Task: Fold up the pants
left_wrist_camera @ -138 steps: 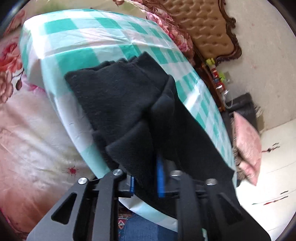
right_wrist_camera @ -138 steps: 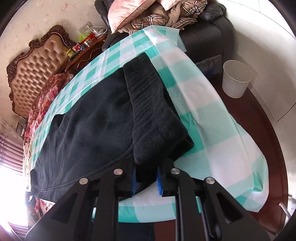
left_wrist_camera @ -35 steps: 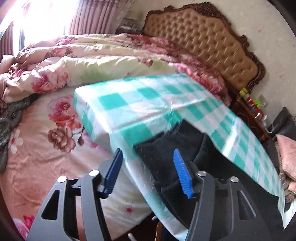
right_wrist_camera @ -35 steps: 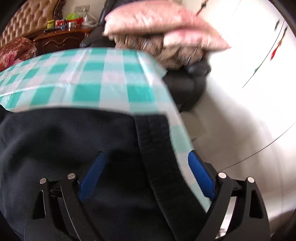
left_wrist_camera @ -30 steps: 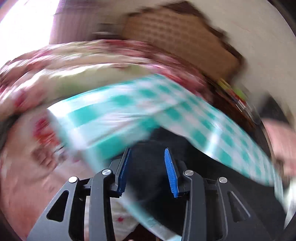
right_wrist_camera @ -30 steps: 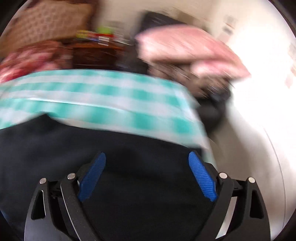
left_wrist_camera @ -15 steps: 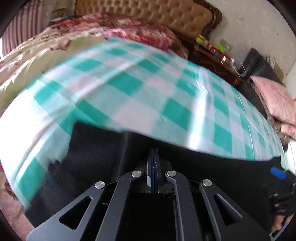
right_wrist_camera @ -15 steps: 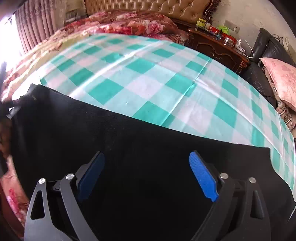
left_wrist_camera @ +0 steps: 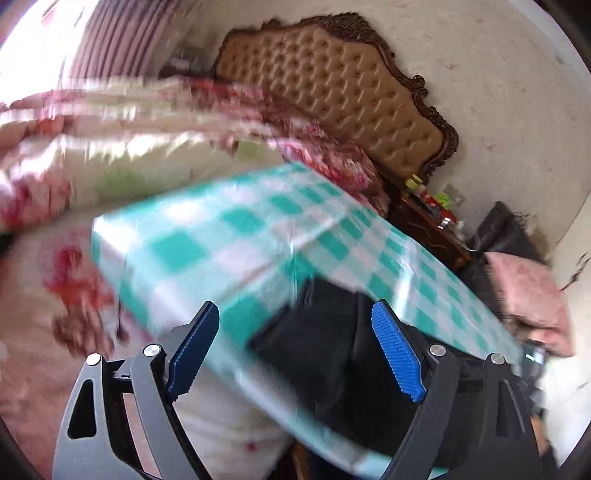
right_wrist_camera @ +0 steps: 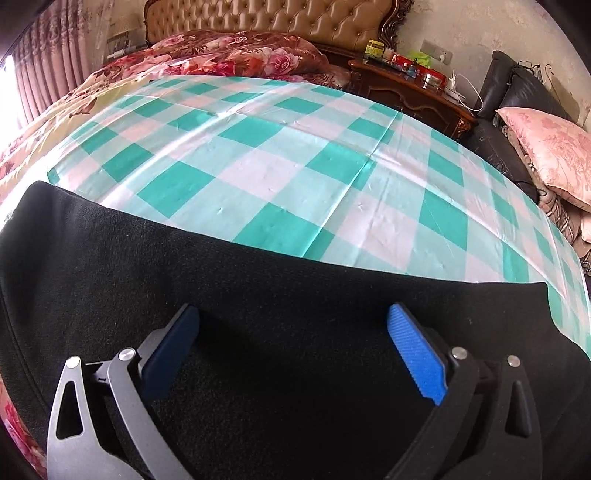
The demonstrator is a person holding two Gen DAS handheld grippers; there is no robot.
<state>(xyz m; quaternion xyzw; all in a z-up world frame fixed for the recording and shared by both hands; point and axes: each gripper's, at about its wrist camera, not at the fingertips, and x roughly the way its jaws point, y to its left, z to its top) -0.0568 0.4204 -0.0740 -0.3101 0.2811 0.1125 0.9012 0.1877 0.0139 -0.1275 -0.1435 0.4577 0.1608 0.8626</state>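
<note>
The left gripper (left_wrist_camera: 295, 347) has its jaws opening, pads spread wide and clear of the cloth; the black pants (left_wrist_camera: 332, 354) lie just below and ahead, toward its right finger. The right gripper (right_wrist_camera: 291, 339) is also opening, spread wide above the pants (right_wrist_camera: 258, 295), pinching nothing. Beyond both stretches the green checked tablecloth (right_wrist_camera: 280, 155), then the tufted headboard (right_wrist_camera: 280, 18).
</note>
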